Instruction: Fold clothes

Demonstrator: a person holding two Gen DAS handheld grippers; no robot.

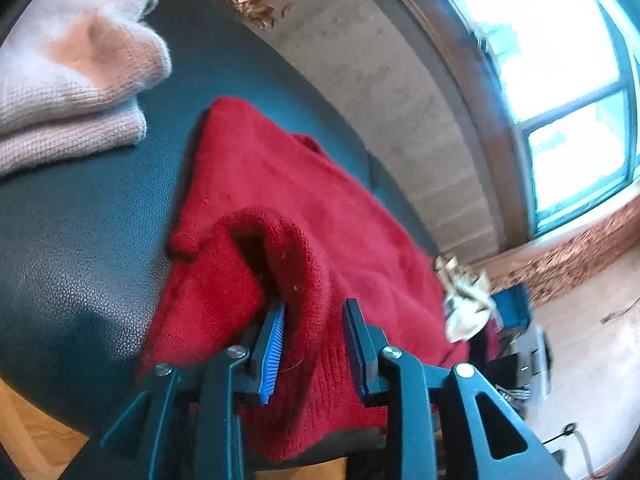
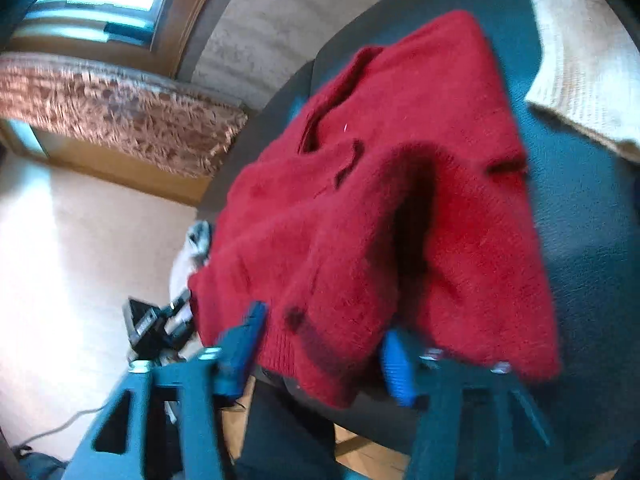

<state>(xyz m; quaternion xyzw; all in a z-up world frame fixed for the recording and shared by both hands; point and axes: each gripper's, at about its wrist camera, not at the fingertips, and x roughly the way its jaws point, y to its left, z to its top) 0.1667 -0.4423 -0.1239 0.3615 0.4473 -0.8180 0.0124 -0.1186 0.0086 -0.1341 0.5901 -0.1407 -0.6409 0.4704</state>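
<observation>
Red sweater (image 1: 304, 216) on dark table (image 1: 80, 248), long axis running far from both tools: left tool (image 1: 314, 344) and right tool (image 2: 320, 344) both open (hem bunched between the jaws).

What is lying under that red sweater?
The red sweater lies on a dark leathery surface, which shows all around it. A pale folded knit sits apart, beside it. Whatever is directly beneath the sweater is covered and cannot be seen.

Both wrist views close, low over red sweater (image 1: 304, 216) (image 2: 400, 200), shared between them.
</observation>
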